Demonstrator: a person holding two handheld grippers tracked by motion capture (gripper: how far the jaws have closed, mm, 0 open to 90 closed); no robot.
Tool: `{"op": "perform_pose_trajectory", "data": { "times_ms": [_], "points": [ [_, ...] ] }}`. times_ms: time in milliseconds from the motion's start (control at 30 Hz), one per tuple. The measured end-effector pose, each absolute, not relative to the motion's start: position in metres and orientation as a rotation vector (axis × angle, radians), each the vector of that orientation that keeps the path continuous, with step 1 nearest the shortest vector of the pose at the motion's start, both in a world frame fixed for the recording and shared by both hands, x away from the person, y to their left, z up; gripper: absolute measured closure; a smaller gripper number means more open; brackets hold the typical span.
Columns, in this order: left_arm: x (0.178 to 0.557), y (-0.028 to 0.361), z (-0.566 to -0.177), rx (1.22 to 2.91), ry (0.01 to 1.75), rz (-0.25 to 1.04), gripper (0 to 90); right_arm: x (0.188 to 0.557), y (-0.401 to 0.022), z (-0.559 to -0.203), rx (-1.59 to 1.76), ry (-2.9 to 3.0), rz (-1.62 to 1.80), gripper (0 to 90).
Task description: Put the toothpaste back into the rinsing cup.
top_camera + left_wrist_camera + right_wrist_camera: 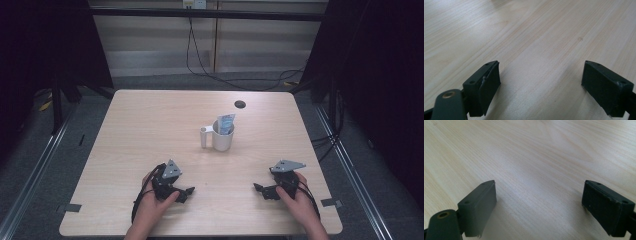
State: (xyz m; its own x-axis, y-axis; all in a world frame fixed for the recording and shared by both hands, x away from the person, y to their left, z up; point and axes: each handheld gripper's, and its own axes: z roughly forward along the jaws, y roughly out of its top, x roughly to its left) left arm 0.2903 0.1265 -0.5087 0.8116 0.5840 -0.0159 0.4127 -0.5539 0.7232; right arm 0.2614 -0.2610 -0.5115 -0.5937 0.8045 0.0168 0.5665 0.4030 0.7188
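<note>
Two grippers rest low on the near part of the wooden table [130, 130], the left gripper [186, 192] near-left and the right gripper [260, 189] near-right, well apart, each held in a hand. Both have their jaws spread wide with bare wood between them. Farther off, near the table's middle, a white mug [222, 139] holds an upright packet [225, 123], with a small white cylinder [204, 137] just beside its left.
</note>
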Motion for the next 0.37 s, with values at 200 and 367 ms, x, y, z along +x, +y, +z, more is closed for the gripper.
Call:
{"op": "perform_pose_trajectory", "data": {
  "times_ms": [200, 367],
  "points": [
    [0.2903, 0.1265, -0.5087, 2.236, 0.729, 0.290, 14.9, 0.2613, -0.2608, -0.5115, 1.191, 2.332, 1.001, 11.8],
    [0.2903, 0.1265, -0.5087, 2.236, 0.729, 0.290, 14.9, 0.2613, -0.2608, -0.5115, 1.191, 2.332, 1.002, 11.8]
  ]
}}
